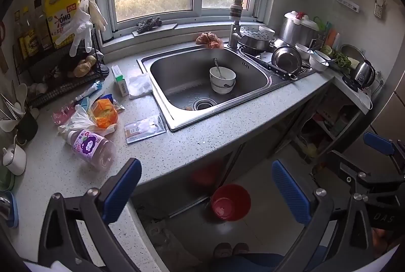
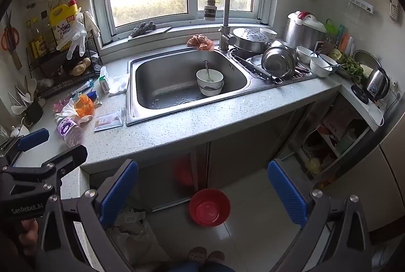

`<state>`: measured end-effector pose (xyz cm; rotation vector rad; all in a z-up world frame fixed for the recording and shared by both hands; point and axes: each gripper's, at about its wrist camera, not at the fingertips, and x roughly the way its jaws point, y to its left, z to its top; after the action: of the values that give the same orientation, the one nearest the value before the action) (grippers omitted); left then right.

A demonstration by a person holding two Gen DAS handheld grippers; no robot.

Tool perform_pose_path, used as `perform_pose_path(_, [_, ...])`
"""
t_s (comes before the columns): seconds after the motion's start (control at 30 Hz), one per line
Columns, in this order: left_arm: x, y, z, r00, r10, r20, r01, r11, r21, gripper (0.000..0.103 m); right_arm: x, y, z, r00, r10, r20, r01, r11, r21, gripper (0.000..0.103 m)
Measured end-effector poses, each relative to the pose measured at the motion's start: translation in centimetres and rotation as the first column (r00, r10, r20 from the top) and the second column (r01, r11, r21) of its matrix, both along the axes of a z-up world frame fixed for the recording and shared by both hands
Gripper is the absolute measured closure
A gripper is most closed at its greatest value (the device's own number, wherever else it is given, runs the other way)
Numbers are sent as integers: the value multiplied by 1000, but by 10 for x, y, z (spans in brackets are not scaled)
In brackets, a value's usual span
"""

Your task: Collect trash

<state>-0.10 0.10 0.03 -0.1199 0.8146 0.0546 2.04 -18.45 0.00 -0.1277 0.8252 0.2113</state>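
This is a small kitchen with a speckled grey counter (image 1: 202, 135) under a bright window, and a steel sink (image 1: 162, 104) is set into it. Both tongs hang in the air in front of the counter, tipped down toward it. The left gripper (image 1: 206, 192) stands wide open with nothing between its blue pads, and the right gripper (image 2: 202, 193) is just the same — empty and open.

The trash lies in a heap on the counter, left of the sink: a crumpled orange plastic bag (image 1: 104, 113), a flat clear packet with a brown label (image 1: 144, 128), a pink bottle lying on its side (image 1: 92, 146) and a small white and green box (image 1: 120, 79). Nothing looks picked up yet.

A good way to start, I think, is to reach the left gripper for the flat packet or the orange bag, since they are near and loose. Pinch the bag at a bunched-up part so it does not slip.

Some things are hard to tell. The heap is tangled, so what lies under the orange bag is hidden. A red round tub (image 1: 230, 202) sits on the floor below — maybe for the trash, but I cannot be sure.
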Motion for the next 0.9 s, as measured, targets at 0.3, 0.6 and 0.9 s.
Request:
perform_pose_path(0.3, [3, -2, 1, 1000, 1, -12, -1, 1000, 18, 0, 3, 4, 1, 1000, 3, -9, -3, 1000, -13, 0])
perform_pose_path(0.6, [2, 5, -3, 1000, 3, -15, -3, 1000, 10, 0, 5, 5, -2, 1000, 13, -11, -13, 1000, -12, 0])
perform_pose_path(0.9, [3, 7, -3, 1000, 11, -17, -10, 1000, 6, 0, 6, 7, -3, 1000, 19, -11, -19, 1000, -15, 0])
